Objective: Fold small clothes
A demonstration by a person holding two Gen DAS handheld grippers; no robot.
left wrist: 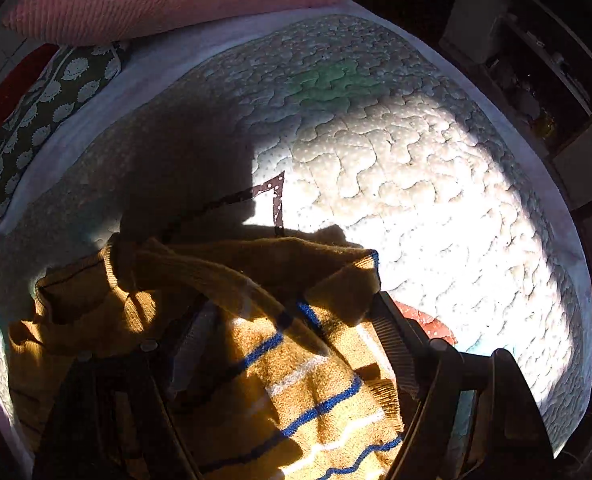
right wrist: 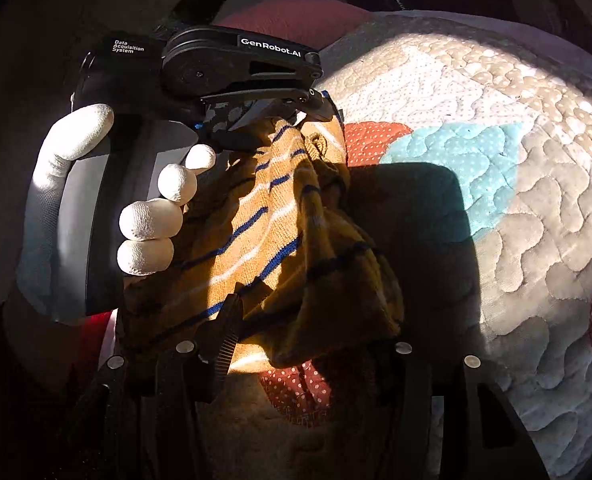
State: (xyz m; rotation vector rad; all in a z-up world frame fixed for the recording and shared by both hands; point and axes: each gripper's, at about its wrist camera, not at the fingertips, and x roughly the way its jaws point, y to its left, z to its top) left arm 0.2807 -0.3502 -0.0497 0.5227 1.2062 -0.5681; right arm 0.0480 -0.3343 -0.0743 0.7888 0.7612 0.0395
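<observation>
Mustard knit garment with blue and white stripes (left wrist: 296,364) bunched between black left gripper (left wrist: 284,344) fingers, grip unclear in shadow, black right gripper (right wrist: 311,340) pinching its lower edge, tips partly hidden, white-gloved hand (right wrist: 136,200), garment above quilted patchwork bedspread (left wrist: 415,184).

Hard sunlight blows out my quilt (left wrist: 435,208) toward 3 o'clock in the left view; a deep, sharp-edged shadow covers 9 o'clock. In the right view the sweater (right wrist: 256,232) is half lit, half dark. Fisheye bends and blackens both rims.
</observation>
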